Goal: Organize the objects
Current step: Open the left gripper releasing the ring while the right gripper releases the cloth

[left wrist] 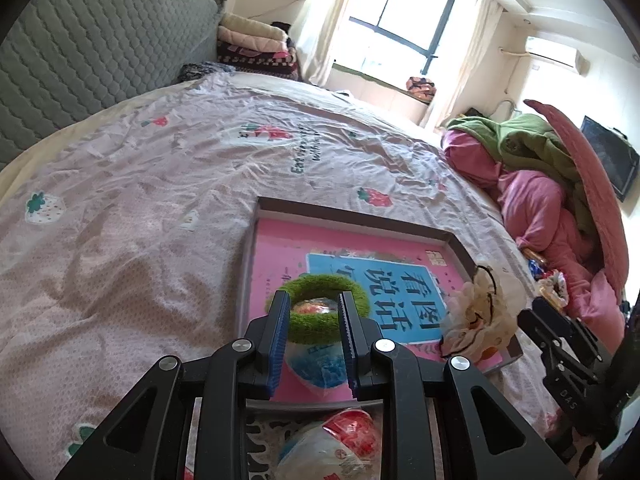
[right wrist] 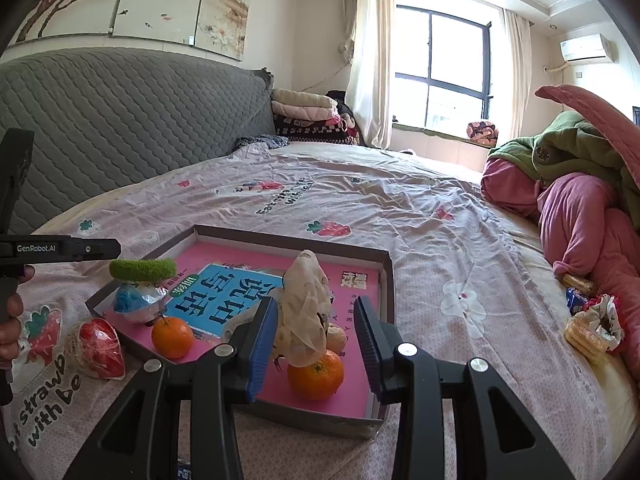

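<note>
A shallow grey box (right wrist: 386, 280) lies on the bed with a pink book (right wrist: 224, 304) inside. My left gripper (left wrist: 314, 300) is shut on a fuzzy green ring (left wrist: 324, 308), which hangs in the air over the box's left corner (right wrist: 142, 269), above a blue foil packet (right wrist: 134, 302). My right gripper (right wrist: 316, 312) stands open around a crumpled translucent bag (right wrist: 306, 304) that stands in the box; its pads do not press the bag. Two oranges (right wrist: 172, 336) (right wrist: 316, 374) rest in the box. A red netted packet (right wrist: 98, 346) lies outside, by the box's left side.
Snack packets (right wrist: 588, 330) lie at the bed's right edge below a heap of pink and green bedding (right wrist: 580, 216). A grey quilted headboard (right wrist: 120, 120) and folded blankets (right wrist: 308, 116) stand at the far side. A person's hand (right wrist: 10, 320) holds the left gripper's handle.
</note>
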Action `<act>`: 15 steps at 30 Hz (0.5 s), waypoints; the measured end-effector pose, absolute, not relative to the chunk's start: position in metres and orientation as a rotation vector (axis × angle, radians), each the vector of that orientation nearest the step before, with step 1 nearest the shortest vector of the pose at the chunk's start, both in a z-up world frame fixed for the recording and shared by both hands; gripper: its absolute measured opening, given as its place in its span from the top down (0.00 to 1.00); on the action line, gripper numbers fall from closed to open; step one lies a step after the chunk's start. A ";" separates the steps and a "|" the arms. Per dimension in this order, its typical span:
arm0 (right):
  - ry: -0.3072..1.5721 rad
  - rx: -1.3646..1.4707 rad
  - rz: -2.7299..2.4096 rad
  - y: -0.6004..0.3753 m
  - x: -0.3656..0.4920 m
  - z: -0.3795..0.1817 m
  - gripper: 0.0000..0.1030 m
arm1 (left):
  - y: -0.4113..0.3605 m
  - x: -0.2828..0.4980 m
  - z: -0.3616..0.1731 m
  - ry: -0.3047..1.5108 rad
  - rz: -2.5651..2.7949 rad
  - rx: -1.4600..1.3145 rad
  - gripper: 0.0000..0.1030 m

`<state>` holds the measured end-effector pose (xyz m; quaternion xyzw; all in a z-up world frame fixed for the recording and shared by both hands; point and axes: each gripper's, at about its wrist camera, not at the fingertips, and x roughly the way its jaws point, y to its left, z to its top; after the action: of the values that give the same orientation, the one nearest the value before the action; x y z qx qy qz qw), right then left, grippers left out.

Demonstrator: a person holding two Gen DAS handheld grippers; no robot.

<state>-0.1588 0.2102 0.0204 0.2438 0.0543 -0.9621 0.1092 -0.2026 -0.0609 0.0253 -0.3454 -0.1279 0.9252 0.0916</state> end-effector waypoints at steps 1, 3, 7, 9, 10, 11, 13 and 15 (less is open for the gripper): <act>0.157 0.720 -2.828 0.210 -0.159 0.020 0.62 | -0.059 -0.202 0.025 -0.374 2.743 -1.027 0.75; 0.155 0.719 -2.832 0.211 -0.159 0.020 0.62 | -0.056 -0.201 0.025 -0.362 2.740 -1.021 0.75; 0.151 0.707 -2.841 0.213 -0.157 0.021 0.62 | -0.051 -0.198 0.029 -0.337 2.745 -0.998 0.74; 0.148 0.704 -2.842 0.213 -0.157 0.022 0.62 | -0.050 -0.197 0.031 -0.326 2.749 -0.989 0.65; 0.150 0.703 -2.843 0.213 -0.157 0.022 0.62 | -0.050 -0.196 0.032 -0.325 2.752 -0.985 0.63; 0.151 0.700 -2.846 0.213 -0.157 0.023 0.62 | -0.050 -0.194 0.033 -0.324 2.754 -0.979 0.62; 0.150 0.699 -2.845 0.214 -0.157 0.023 0.59 | -0.049 -0.192 0.035 -0.315 2.756 -0.972 0.62; 0.149 0.692 -2.846 0.214 -0.156 0.024 0.52 | -0.050 -0.191 0.035 -0.310 2.762 -0.968 0.62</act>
<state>-0.1557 0.2140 0.0238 0.2348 0.0505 -0.9651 0.1041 -0.1908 -0.0496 0.0355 -0.3273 -0.1047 0.9339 0.0990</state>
